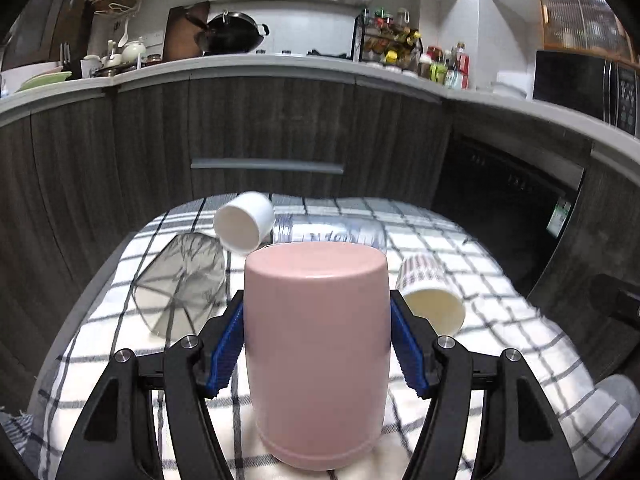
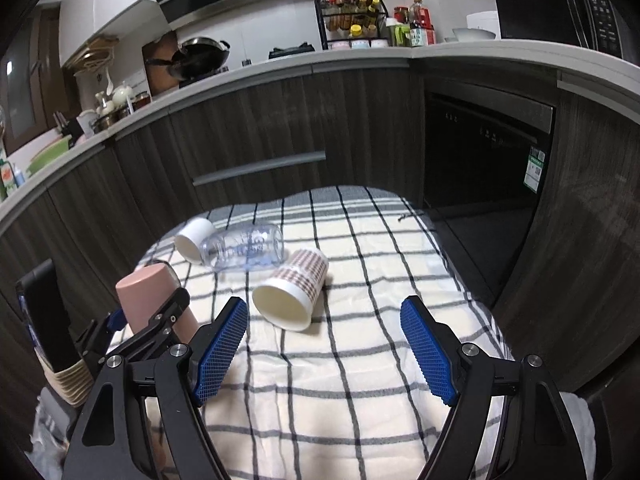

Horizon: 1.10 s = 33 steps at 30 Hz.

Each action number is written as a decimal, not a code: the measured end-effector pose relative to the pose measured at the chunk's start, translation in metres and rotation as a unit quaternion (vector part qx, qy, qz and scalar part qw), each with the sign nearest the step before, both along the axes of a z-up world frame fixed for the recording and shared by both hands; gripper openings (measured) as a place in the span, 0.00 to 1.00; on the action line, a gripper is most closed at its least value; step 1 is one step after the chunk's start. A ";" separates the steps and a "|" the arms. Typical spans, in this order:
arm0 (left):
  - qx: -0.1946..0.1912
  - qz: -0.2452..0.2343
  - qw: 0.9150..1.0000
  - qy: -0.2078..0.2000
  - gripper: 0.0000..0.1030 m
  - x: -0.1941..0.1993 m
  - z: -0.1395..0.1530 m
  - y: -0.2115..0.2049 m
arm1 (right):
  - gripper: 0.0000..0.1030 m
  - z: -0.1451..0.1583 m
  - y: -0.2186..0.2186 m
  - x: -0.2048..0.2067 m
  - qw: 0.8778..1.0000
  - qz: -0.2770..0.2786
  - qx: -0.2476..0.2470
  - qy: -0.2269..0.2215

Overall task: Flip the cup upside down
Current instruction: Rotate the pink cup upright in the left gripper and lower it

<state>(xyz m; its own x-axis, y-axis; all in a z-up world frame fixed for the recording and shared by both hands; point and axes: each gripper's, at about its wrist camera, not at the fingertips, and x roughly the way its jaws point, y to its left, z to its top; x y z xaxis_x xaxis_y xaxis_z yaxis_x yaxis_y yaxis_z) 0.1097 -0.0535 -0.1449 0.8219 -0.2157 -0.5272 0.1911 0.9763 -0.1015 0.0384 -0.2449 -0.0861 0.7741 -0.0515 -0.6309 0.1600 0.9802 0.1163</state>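
A pink cup point(image 1: 316, 352) stands upside down on the checked cloth point(image 1: 500, 340), flat base up. My left gripper point(image 1: 316, 344) has its blue pads point(image 1: 226, 354) on both sides of the cup, touching or nearly touching it. The pink cup also shows in the right wrist view point(image 2: 150, 296) at the left, with the left gripper around it. My right gripper point(image 2: 324, 344) is open and empty above the cloth, near a brown-patterned paper cup point(image 2: 292, 290) that lies on its side.
On the cloth lie a white cup point(image 1: 245, 222) on its side, a clear plastic bottle point(image 2: 244, 246), a clear glass point(image 1: 182, 280) on its side and the patterned paper cup point(image 1: 430, 292). Dark kitchen cabinets point(image 2: 260, 120) stand behind the table.
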 end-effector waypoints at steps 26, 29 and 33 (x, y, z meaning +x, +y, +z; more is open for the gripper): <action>0.013 -0.017 0.997 0.069 0.82 -0.055 0.000 -0.003 | 0.76 0.011 -0.004 -0.022 1.000 -0.005 -0.007 0.014; 0.006 -0.013 0.997 0.082 0.82 -0.062 0.012 -0.001 | 0.76 0.018 -0.003 -0.026 1.000 -0.001 -0.004 0.011; 0.012 -0.002 0.996 0.083 0.83 -0.072 0.032 0.005 | 0.76 0.033 0.000 -0.033 1.000 0.004 0.001 -0.001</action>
